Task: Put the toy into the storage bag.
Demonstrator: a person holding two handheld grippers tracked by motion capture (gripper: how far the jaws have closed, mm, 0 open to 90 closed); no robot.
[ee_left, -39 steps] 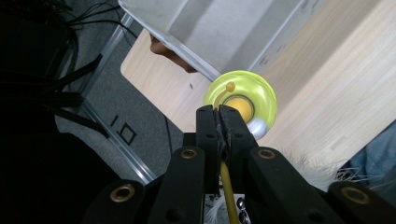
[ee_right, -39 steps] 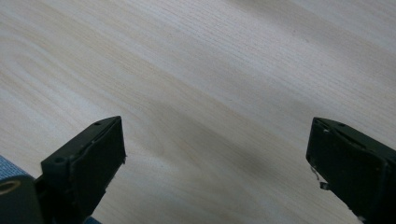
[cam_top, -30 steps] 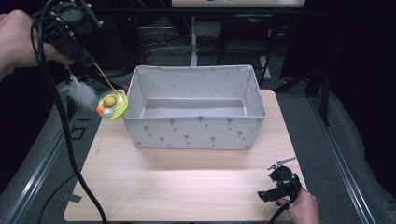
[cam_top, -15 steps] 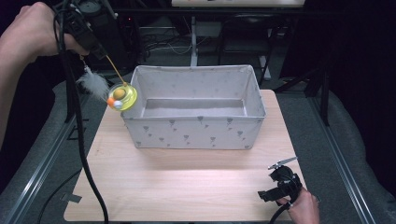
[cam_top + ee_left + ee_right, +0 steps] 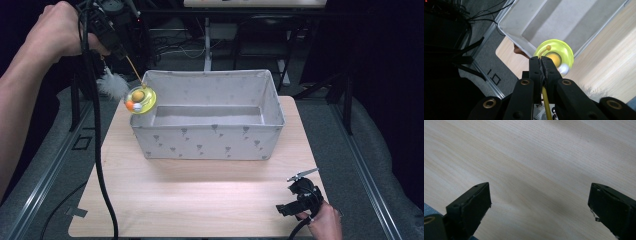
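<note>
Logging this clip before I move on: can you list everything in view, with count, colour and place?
Fabric bin: one, pale grey with small dark marks, open-topped, middle of the table.
Cat toy: one, yellow-green disc with orange and white balls, on a yellow wire with a white feather, hanging over the bin's left end.
Table: one, light wood, under the bin.
Left gripper: one, black, raised at upper left, fingers shut on the toy's yellow wire.
Right gripper: one, black, low at the table's near right corner, fingers wide apart, holding nothing.
</note>
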